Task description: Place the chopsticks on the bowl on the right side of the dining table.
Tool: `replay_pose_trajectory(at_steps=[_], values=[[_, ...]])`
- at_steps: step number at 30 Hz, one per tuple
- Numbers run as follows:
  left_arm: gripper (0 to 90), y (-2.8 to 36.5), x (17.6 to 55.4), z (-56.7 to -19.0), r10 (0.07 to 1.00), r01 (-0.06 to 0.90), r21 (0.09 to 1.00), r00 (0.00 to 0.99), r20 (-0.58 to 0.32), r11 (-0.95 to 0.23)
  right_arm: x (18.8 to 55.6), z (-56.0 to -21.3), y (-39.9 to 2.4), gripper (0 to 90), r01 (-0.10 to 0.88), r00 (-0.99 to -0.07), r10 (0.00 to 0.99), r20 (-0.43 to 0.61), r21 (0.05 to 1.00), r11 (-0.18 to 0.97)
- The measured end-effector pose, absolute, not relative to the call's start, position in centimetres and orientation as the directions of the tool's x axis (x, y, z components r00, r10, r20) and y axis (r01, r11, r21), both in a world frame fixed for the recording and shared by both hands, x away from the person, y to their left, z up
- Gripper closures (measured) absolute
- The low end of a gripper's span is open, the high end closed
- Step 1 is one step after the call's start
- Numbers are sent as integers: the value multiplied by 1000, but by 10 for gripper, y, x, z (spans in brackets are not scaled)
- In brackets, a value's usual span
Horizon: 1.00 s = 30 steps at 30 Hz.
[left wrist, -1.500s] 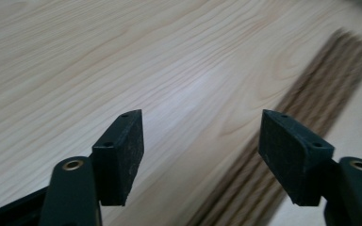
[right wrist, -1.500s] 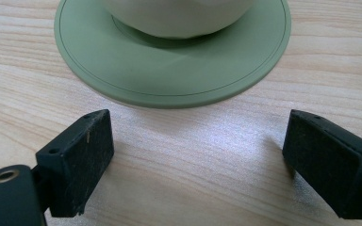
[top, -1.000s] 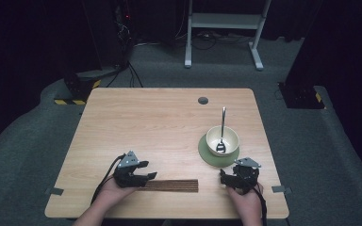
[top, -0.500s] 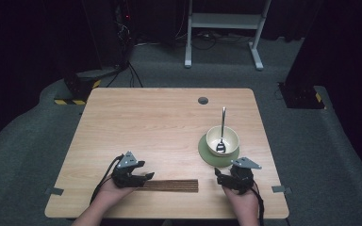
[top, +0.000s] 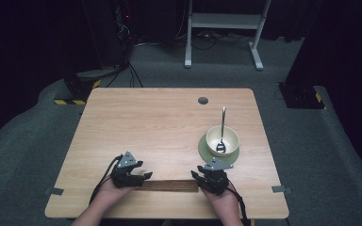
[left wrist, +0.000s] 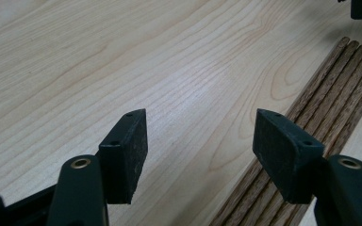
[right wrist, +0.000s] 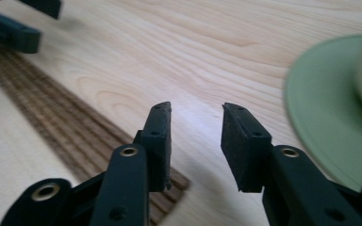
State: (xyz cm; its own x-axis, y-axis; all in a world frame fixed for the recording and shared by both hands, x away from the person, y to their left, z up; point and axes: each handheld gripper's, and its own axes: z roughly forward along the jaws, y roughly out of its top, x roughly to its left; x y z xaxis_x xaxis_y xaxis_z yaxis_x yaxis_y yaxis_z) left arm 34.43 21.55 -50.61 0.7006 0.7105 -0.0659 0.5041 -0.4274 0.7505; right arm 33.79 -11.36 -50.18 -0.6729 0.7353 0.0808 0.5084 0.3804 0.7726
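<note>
Along the near edge of the table lies the wooden slat mat, a dark strip of thin rods bound side by side, its long axis running left to right between the two hands. At its left end sits the left gripper, jaws spread with only bare tabletop between them; in the left gripper view the mat passes just under its right-hand pad. At the right end sits the right gripper, its jaws having just been closing, now with a narrow gap and nothing between them; in the right gripper view the mat's end lies under and to the left of the left jaw, not in the gap. Both grippers look about equally near their ends, so I'd judge each must shift slightly onto the strip before pinching. Farther right stands the bowl with its spoon on a green saucer, near the right gripper.
</note>
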Motion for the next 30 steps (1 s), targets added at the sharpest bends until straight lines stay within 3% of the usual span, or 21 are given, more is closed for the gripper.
replay_pose_trajectory(at_steps=[8, 12, 30], values=[[358, 212, 337, -506, 683, 491, 749, 727, -72, -444, 333, -507, -103, 745, 504, -721, 686, 93, 750, 428], [397, 213, 335, -508, 672, 495, 738, 737, -77, -458, 333, -509, -103, 763, 509, -725, 683, 95, 742, 436], [400, 210, 337, -517, 683, 520, 715, 726, -80, -468, 333, -514, -103, 773, 519, -722, 686, 91, 726, 451]])
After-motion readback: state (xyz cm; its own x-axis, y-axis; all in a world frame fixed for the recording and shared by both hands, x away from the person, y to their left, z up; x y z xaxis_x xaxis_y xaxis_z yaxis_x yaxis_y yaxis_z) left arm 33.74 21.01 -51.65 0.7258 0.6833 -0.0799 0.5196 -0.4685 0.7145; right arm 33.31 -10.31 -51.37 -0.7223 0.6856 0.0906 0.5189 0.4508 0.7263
